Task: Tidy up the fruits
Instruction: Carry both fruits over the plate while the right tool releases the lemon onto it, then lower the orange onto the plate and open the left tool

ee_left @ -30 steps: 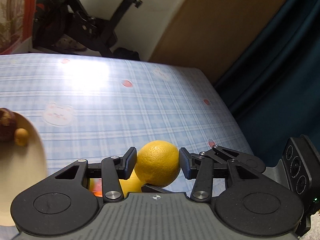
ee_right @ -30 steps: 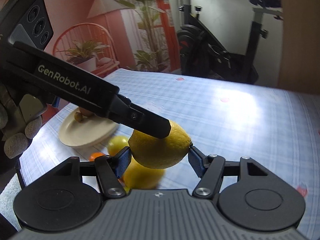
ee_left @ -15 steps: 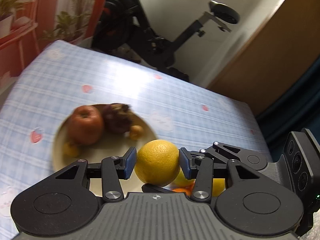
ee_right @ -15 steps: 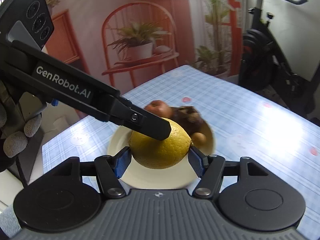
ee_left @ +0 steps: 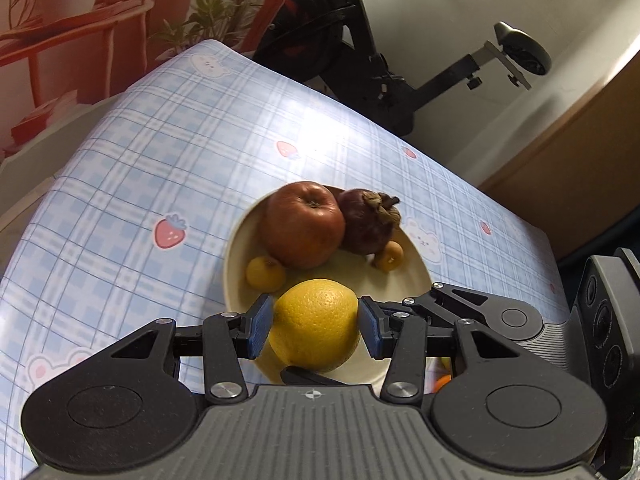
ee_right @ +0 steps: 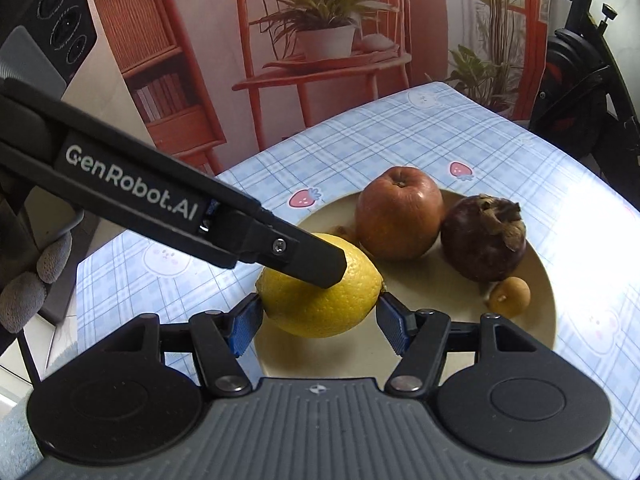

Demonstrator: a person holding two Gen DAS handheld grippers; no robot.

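Both grippers hold one yellow lemon (ee_left: pixel 314 324) together over the near edge of a cream plate (ee_left: pixel 416 268). My left gripper (ee_left: pixel 315 326) is shut on its sides. My right gripper (ee_right: pixel 320 314) is shut on its ends; the lemon (ee_right: pixel 324 304) shows there under the left gripper's finger (ee_right: pixel 304 256). On the plate (ee_right: pixel 536 320) lie a red apple (ee_left: pixel 302 224), a dark mangosteen (ee_left: pixel 370 220), a small brown fruit (ee_left: pixel 390 256) and a small yellow fruit (ee_left: pixel 264 274).
The table has a blue checked cloth (ee_left: pixel 160 168) with strawberry prints. An orange fruit (ee_left: pixel 442 382) peeks out on the cloth right of the plate. An exercise bike (ee_left: pixel 380 52) stands beyond the far edge. A gloved hand (ee_right: pixel 28 280) is at the left.
Both grippers carried the lemon from above the loose fruits on the cloth to over the plate, which now lies right under and ahead of it.
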